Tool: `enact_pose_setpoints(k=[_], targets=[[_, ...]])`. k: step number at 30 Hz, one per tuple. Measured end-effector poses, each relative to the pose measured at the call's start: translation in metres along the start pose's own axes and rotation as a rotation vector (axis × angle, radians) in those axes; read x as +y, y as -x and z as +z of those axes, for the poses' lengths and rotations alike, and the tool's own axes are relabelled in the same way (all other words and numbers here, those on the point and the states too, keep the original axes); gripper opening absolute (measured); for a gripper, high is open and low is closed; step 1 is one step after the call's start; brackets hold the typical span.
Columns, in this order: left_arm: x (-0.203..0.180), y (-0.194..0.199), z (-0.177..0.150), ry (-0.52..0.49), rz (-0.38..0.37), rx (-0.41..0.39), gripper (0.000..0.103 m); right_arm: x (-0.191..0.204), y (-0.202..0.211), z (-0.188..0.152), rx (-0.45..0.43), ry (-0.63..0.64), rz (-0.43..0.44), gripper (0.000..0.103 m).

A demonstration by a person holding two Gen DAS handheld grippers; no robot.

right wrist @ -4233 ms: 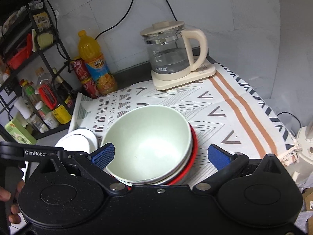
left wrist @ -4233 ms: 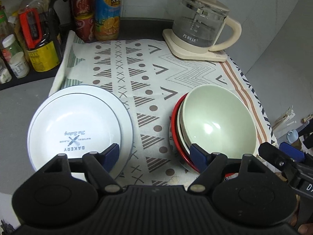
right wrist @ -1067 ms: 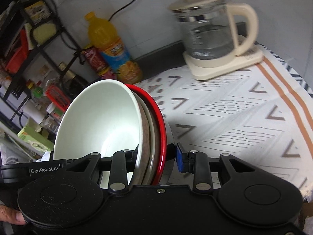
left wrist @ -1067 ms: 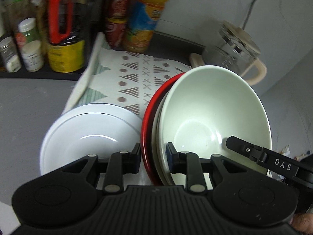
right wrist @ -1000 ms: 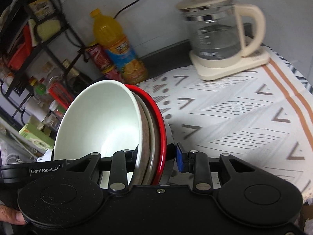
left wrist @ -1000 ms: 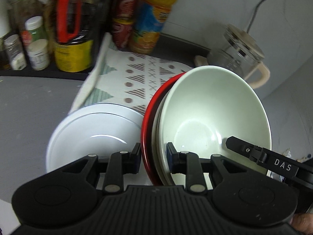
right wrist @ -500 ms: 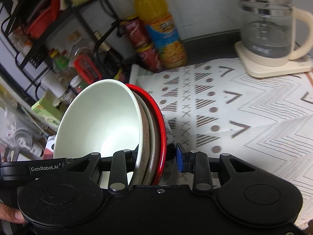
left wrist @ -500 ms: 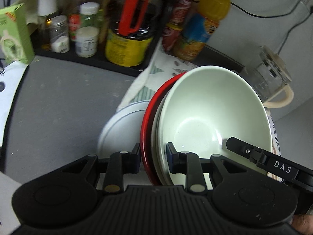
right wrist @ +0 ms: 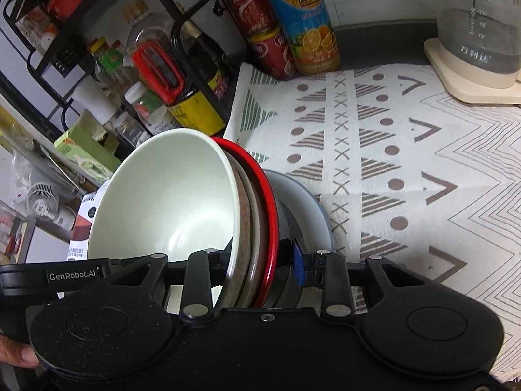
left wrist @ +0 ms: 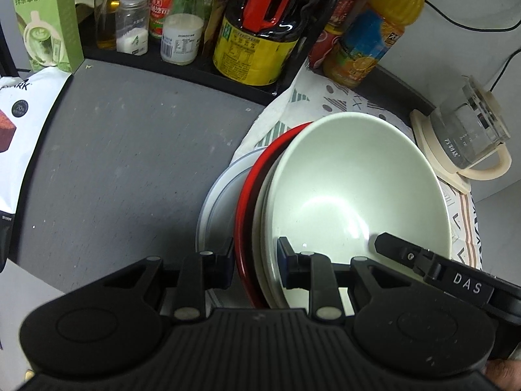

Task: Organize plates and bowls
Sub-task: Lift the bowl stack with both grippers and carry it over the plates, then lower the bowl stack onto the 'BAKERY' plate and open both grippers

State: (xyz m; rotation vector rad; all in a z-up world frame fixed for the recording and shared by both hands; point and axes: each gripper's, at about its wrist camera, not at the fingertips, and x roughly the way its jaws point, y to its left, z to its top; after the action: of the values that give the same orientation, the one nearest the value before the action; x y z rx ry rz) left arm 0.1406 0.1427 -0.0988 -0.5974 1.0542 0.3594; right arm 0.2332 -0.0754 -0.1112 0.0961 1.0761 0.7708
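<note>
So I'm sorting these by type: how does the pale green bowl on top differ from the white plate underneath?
The pale green bowl is deep and steep-walled; the white plate is shallow with a wide flat rim. The bowl sits tilted at the top of a nested stack gripped by both the left gripper and the right gripper; the plate lies flat on the counter, ungripped. The bowl shows fully; the plate is mostly hidden behind the stack. Both are round, glossy and empty.

Dim, fisheye-warped edges, slight blur

Tilted bowl stack (left wrist: 355,192) (green topmost) over white plate (left wrist: 218,202).
</note>
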Motion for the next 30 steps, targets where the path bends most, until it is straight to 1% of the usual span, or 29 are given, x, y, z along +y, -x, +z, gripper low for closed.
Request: enact_pose_setpoints(k=[4, 10, 11, 14, 15, 16, 17, 18, 19, 20, 21, 23, 26, 28, 30], targets=[[0.000, -0.003, -0.003, 0.000, 0.011, 0.010, 0.025, -0.001, -0.005, -0.002, 0.027, -0.001, -0.002, 0.031], [0.000, -0.003, -0.004, 0.014, 0.004, 0.001, 0.025, -0.005, -0.008, -0.006, 0.043, -0.015, -0.007, 0.031], [-0.001, -0.004, -0.003, 0.018, 0.002, 0.005, 0.027, -0.005, -0.008, -0.006, 0.043, -0.019, -0.007, 0.032], [-0.003, -0.005, -0.001, 0.014, 0.008, 0.006, 0.029, -0.006, -0.010, -0.006, 0.055, -0.016, 0.010, 0.040], [-0.003, -0.006, 0.000, 0.009, 0.006, 0.010, 0.030, -0.004, -0.011, -0.006, 0.056, 0.004, 0.010, 0.043], [-0.003, -0.005, 0.002, 0.009, 0.003, 0.009, 0.037, -0.002, -0.011, -0.006, 0.055, 0.023, 0.016, 0.046], [-0.002, -0.005, 0.003, 0.016, -0.001, 0.004, 0.051, -0.001, -0.010, -0.005, 0.049, 0.029, 0.031, 0.053], [0.000, -0.003, 0.004, 0.026, -0.001, -0.001, 0.059, -0.001, -0.007, -0.005, 0.037, 0.030, 0.049, 0.064], [0.001, -0.002, 0.004, 0.038, 0.001, -0.009, 0.073, 0.000, -0.005, -0.003, 0.026, 0.032, 0.059, 0.071], [0.001, 0.000, 0.004, 0.046, 0.001, -0.024, 0.080, 0.000, -0.002, -0.002, 0.014, 0.035, 0.065, 0.086], [0.002, 0.002, 0.004, 0.050, 0.003, -0.036, 0.083, 0.001, 0.000, -0.002, 0.004, 0.037, 0.069, 0.096], [0.001, 0.004, 0.004, 0.054, 0.006, -0.042, 0.086, -0.001, 0.003, -0.001, -0.005, 0.034, 0.080, 0.097], [0.000, 0.005, 0.003, 0.061, -0.008, -0.039, 0.088, -0.005, 0.005, -0.003, -0.013, 0.011, 0.074, 0.098], [-0.003, 0.006, 0.002, 0.046, -0.013, -0.046, 0.089, -0.007, 0.009, -0.005, -0.023, -0.001, 0.070, 0.102], [-0.005, 0.008, -0.001, 0.025, -0.032, -0.054, 0.089, -0.009, 0.013, -0.007, -0.041, -0.001, 0.070, 0.103]])
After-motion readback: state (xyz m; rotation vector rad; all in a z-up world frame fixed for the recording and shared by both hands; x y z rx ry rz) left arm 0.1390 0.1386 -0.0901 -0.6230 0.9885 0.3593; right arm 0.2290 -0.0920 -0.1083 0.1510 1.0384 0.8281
